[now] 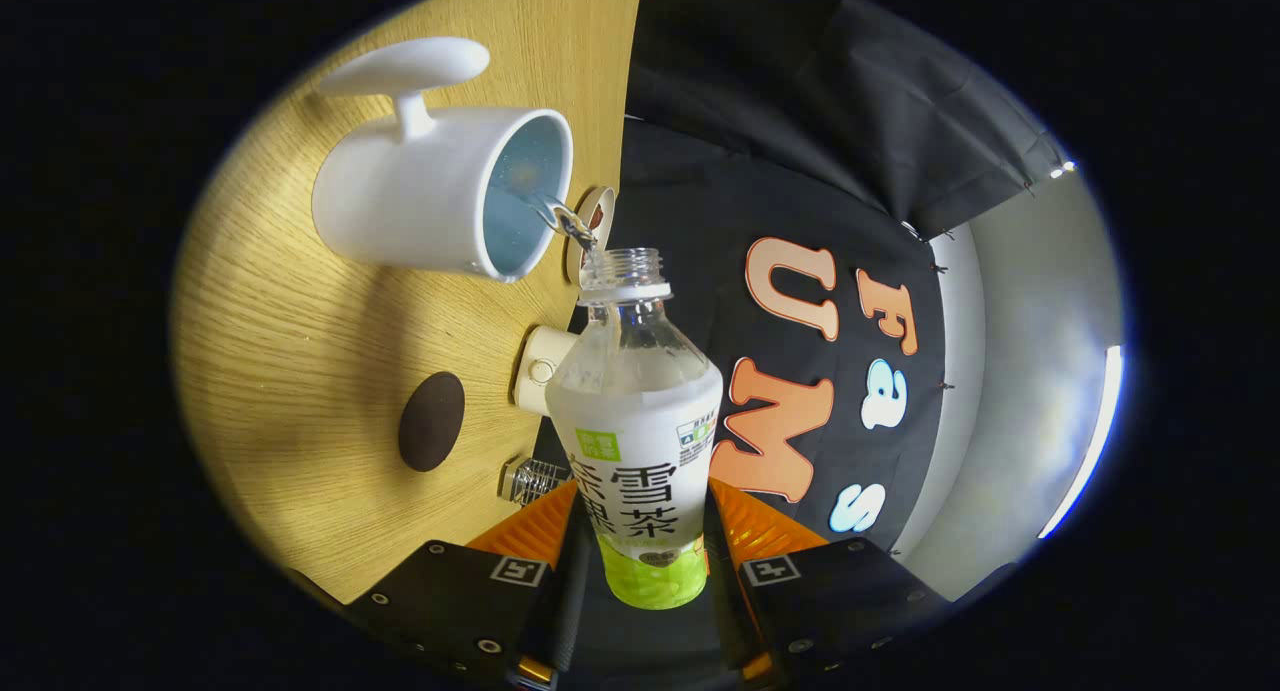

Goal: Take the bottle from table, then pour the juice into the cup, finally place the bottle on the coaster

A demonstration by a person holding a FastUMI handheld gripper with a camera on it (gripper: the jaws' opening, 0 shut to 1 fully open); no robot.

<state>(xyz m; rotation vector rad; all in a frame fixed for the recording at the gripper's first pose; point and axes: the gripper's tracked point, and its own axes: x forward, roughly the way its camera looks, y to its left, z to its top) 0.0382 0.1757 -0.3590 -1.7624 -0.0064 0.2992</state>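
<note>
Right now we see the hand-held gripper [640, 561] clamped on the bottle [640, 411], its 2 fingers pressing the lower, labelled part of the body from either side. We see the whole scene rolled over, so the table [300, 371] stands like a wall beside the bottle. The bottle is uncapped, with its open neck pointing away from the fingers toward the cup [440, 206]. A thin stream of clear liquid [560, 216] runs from the bottle's mouth across the rim and into the cup. The bottle's upper part is transparent, and some liquid remains behind the label.

We note that the cup is white with a pale blue inside, and it stands on the table with its handle on the far side from the bottle. Beside the bottle, on the table, lies a dark round coaster [431, 421], well apart from the cup. Near the table's edge we make out a small white round object [542, 369], a clear ribbed item [530, 479] close to the fingers, and another small round thing [590, 221] just behind the stream; we cannot tell what these 3 are.
</note>
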